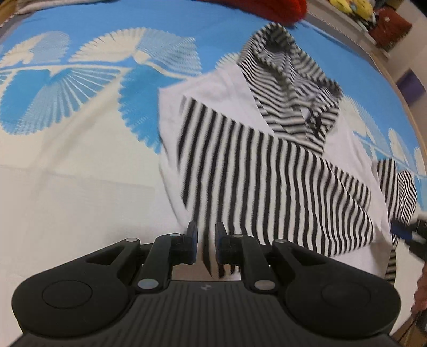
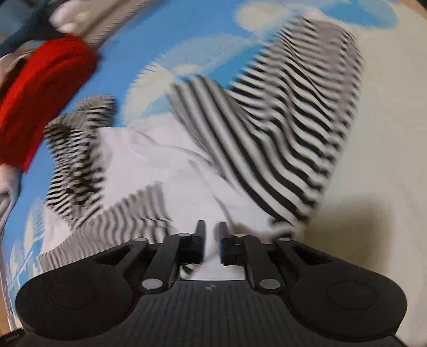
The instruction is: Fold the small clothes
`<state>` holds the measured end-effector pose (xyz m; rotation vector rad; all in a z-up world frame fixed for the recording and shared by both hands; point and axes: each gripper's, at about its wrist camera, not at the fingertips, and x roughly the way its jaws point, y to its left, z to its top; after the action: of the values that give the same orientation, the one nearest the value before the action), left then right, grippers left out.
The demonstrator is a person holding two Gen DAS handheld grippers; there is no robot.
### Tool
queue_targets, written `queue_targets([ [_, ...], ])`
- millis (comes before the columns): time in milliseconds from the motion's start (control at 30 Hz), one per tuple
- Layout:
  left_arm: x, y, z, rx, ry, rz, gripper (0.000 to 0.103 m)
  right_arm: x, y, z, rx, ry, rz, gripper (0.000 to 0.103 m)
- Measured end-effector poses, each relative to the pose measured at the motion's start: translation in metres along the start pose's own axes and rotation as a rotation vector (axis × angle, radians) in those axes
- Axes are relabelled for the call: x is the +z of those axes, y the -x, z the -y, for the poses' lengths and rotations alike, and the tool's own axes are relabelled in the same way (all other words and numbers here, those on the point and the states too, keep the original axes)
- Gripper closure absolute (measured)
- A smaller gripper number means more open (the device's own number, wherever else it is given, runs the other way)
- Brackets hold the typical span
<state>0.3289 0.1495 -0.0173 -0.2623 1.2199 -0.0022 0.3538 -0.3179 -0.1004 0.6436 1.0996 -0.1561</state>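
Note:
A small hooded top, white body with black-and-white striped sleeves and hood [image 1: 267, 165], lies on a blue and cream patterned cloth [image 1: 80, 160]. One striped sleeve is folded across its white front. My left gripper [image 1: 206, 232] is over the top's near edge, its jaws a narrow gap apart with striped cloth showing between them. My right gripper [image 2: 212, 232] is over the white body of the top [image 2: 149, 160], its jaws also a narrow gap apart with white cloth between them. The right gripper shows at the right edge of the left wrist view [image 1: 415, 235].
A red knitted garment [image 2: 34, 93] lies at the far side of the cloth, also seen in the left wrist view [image 1: 269, 8]. More clothes are piled on a shelf [image 1: 373, 18] beyond the table's wooden edge [image 1: 400, 88].

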Motion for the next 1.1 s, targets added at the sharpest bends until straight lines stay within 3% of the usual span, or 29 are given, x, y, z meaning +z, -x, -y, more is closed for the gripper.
queue_targets([
  [33,-0.004,-0.007,0.0,-0.007,-0.009,-0.015,0.082,0.0,-0.002,-0.005,0.034,0.019,0.003,0.066],
  [133,-0.021,-0.04,-0.005,0.057,-0.04,-0.136,0.082,-0.004,-0.023,-0.003,0.044,0.014,-0.093,0.063],
  [200,-0.022,-0.038,-0.004,0.06,-0.041,-0.129,0.081,-0.009,-0.047,0.003,-0.041,0.016,-0.197,0.063],
  [300,-0.014,-0.018,0.009,0.062,-0.037,-0.069,0.081,-0.012,-0.042,0.001,-0.042,-0.003,-0.191,0.063],
  [433,-0.004,0.007,0.047,0.057,-0.091,0.036,0.079,-0.014,-0.02,-0.025,-0.018,0.1,-0.127,0.06],
  [600,0.003,0.021,0.087,0.024,-0.119,0.098,0.077,-0.02,-0.006,-0.036,-0.05,0.185,-0.077,0.06],
  [733,0.004,0.026,0.102,0.069,-0.133,0.157,0.077,-0.024,0.004,-0.047,-0.053,0.246,-0.011,0.06],
  [867,0.007,0.031,0.102,0.113,-0.086,0.212,0.077,-0.021,0.026,-0.061,-0.038,0.308,0.065,0.06],
  [1100,0.014,0.043,0.098,0.15,-0.064,0.279,0.055,-0.017,0.055,-0.086,0.004,0.398,0.152,0.06],
])
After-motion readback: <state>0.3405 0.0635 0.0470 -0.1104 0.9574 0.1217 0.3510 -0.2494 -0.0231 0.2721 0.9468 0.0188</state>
